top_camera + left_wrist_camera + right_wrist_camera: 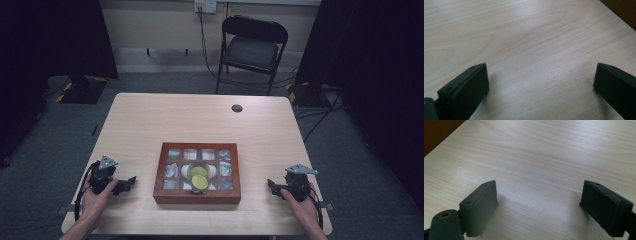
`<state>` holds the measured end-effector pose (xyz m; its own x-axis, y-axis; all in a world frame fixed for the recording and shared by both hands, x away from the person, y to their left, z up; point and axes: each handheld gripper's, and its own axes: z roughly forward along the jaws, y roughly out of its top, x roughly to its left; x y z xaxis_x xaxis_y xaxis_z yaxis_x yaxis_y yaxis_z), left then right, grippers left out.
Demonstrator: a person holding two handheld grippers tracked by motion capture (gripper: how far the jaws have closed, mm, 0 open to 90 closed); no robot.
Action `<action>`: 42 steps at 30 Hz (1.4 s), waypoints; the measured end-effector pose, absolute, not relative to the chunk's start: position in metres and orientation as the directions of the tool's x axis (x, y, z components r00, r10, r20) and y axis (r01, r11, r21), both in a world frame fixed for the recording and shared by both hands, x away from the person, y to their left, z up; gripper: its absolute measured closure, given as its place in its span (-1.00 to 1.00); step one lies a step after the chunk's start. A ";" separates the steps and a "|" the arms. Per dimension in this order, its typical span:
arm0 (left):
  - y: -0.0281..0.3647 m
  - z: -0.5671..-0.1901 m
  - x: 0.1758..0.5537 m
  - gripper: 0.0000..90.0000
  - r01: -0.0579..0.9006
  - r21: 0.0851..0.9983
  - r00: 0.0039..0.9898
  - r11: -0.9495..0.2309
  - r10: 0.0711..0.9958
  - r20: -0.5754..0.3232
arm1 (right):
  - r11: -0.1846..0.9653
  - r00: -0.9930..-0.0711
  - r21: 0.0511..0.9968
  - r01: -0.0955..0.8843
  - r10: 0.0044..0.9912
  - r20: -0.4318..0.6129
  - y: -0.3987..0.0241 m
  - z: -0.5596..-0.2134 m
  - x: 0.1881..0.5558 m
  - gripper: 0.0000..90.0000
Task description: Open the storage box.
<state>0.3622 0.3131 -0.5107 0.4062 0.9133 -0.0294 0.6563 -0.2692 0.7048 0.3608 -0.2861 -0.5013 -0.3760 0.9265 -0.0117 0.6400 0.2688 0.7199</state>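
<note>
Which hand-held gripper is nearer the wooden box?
Left, by a little. The left hand-held gripper sits just off the wooden box's left side, jaws open. The right hand-held gripper rests farther off its right side, also open. Neither touches it.

Setting: recording lab or studio. Evidence: black curtains (55, 35) at upper left and right of the frame; grey carpet (45, 150); light wood table (200, 120) at centre; black folding chair (252, 47) at top; wall socket (205, 6) with cable; floor cables (320, 112) at right.
</note>
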 end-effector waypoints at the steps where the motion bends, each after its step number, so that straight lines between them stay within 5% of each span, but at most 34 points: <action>1: 0.313 -0.511 0.362 -1.00 0.656 0.705 0.406 -0.269 0.913 -0.029 | 0.269 -0.376 0.720 0.640 0.927 -0.011 -0.286 -0.501 0.361 -0.71; 14: 0.313 -0.511 0.362 -1.00 0.656 0.705 0.406 -0.269 0.913 -0.029 | 0.257 -0.421 0.739 0.623 0.906 0.040 -0.288 -0.492 0.356 -0.65; 42: 0.313 -0.511 0.362 -1.00 0.656 0.705 0.406 -0.269 0.913 -0.030 | 0.291 -0.641 0.813 0.505 0.757 0.127 -0.250 -0.451 0.339 0.01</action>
